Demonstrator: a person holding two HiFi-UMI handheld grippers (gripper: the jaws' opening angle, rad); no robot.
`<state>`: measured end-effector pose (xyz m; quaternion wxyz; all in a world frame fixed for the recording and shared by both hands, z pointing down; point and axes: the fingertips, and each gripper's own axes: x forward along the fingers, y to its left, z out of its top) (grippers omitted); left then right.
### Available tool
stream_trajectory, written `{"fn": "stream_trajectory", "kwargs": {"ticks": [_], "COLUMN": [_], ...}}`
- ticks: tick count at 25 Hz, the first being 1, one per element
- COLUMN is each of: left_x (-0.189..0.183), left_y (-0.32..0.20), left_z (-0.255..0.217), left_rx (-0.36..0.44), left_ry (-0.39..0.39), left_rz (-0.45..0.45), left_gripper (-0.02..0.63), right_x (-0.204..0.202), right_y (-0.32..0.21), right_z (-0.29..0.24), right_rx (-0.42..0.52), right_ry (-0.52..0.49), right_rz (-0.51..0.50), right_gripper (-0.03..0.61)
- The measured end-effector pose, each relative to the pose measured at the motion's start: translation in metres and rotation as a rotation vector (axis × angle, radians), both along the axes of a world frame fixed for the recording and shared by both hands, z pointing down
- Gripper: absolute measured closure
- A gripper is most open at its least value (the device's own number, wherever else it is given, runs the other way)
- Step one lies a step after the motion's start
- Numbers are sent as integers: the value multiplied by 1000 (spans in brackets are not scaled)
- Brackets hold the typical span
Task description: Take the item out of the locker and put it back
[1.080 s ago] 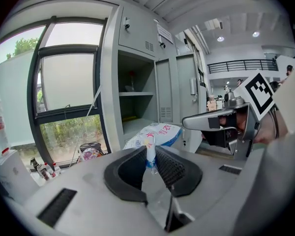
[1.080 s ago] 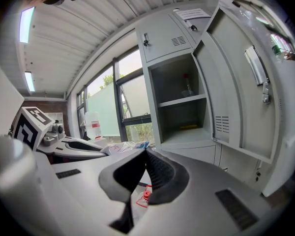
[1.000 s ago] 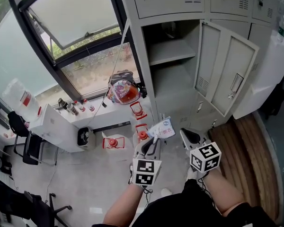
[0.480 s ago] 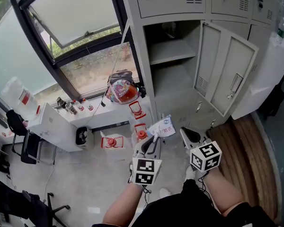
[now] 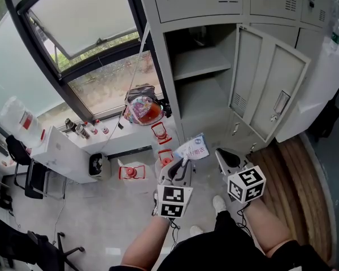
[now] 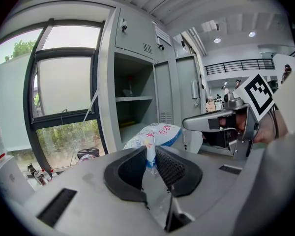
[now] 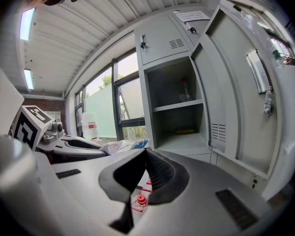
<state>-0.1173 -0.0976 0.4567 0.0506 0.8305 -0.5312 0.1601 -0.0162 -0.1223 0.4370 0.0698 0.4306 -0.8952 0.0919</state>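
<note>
A white and blue soft packet (image 5: 193,148) hangs in front of the open grey locker (image 5: 206,97). My left gripper (image 5: 183,162) is shut on the packet's near edge; in the left gripper view the pads pinch the crimped plastic (image 6: 150,157) and the bulk of the packet (image 6: 155,133) bulges beyond the tips. My right gripper (image 5: 220,154) is just to its right, level with it, jaws closed tip to tip with nothing between them (image 7: 145,154). The locker's lower bay and shelf (image 7: 179,106) stand ahead of both grippers.
The locker door (image 5: 268,89) swings out to the right. Below the window, a sill carries a colourful bag (image 5: 142,109) and small bottles. Red wire stands (image 5: 134,171) and a black bin (image 5: 99,164) are on the floor to the left, with a large water jug (image 5: 20,114) further off.
Both grippers have drifted slightly up and toward the locker, the packet still pinched in the left one. The jaws look the same.
</note>
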Motion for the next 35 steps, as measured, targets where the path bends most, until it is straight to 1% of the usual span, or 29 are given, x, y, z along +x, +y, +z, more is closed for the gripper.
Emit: {"fn": "stream_trajectory", "kwargs": {"ticks": [10, 20, 32, 35], "left_x": [23, 36, 52, 56], "left_y": [-45, -93, -158, -173], "left_z": [-10, -14, -10, -3], "left_rx": [10, 19, 21, 10], "left_ry": [-12, -21, -40, -49], "left_rz": [-6, -25, -48, -54], "left_gripper": [552, 552, 552, 552], "right_x": [20, 30, 41, 42], "right_y": [-47, -88, -138, -150], "right_z": [-12, -19, -15, -12], "right_rx": [17, 30, 19, 12], "right_ry": [1, -3, -3, -4], "right_rz": [-17, -29, -40, -45], "right_gripper": [526, 526, 526, 526]}}
